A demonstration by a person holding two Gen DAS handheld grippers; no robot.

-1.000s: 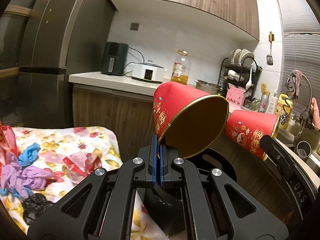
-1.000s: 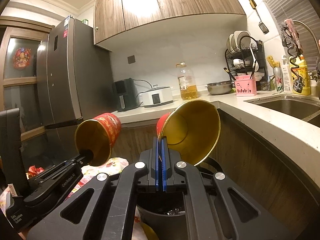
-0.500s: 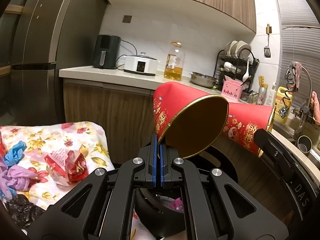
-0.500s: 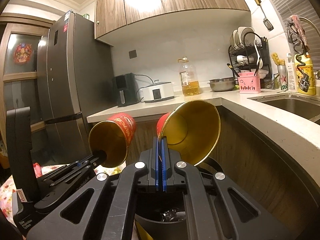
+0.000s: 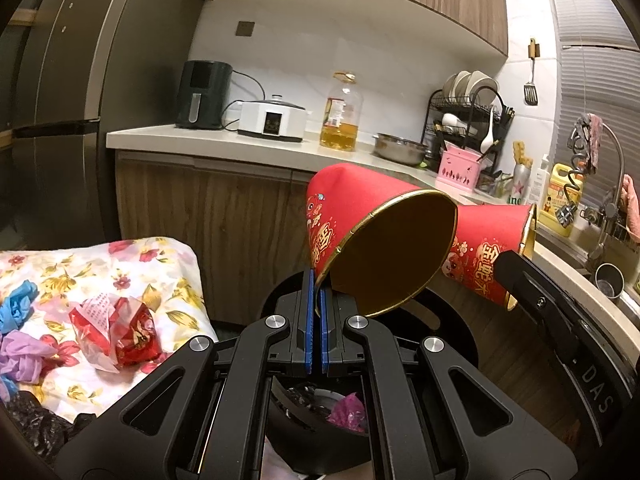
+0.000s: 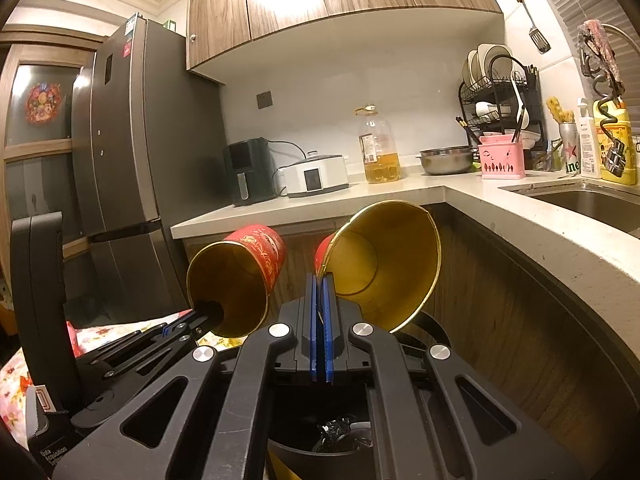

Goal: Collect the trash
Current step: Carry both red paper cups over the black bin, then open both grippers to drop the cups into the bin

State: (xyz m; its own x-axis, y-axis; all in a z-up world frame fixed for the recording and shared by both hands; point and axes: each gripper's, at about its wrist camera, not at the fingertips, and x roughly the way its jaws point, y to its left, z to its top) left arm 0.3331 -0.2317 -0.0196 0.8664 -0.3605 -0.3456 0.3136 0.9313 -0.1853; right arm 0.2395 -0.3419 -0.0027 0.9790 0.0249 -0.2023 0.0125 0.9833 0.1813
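Note:
In the left wrist view my left gripper (image 5: 316, 280) is shut on the rim of a red paper cup (image 5: 352, 220) with a gold inside, tipped on its side. Just right of it a second red cup (image 5: 488, 248) hangs from my right gripper (image 5: 506, 266). The right wrist view shows my right gripper (image 6: 320, 280) shut on that cup's (image 6: 384, 264) rim, mouth towards the camera. There the left gripper (image 6: 208, 314) holds its cup (image 6: 240, 276) a little to the left. A black trash bin (image 5: 456, 312) stands below both cups, with pink and dark trash inside (image 5: 348, 412).
A floral-cloth table (image 5: 120, 264) at the left carries a red wrapper (image 5: 120, 328), blue (image 5: 16, 308) and purple gloves (image 5: 20, 356) and a black bag (image 5: 40, 428). A wooden cabinet (image 5: 224, 224) and counter (image 6: 520, 232) run behind and to the right. The fridge (image 6: 132, 140) stands at the left.
The left gripper has moved right with its cup, closer to the right cup and over the bin. The table has slid left in its view and the bin's inside shows.

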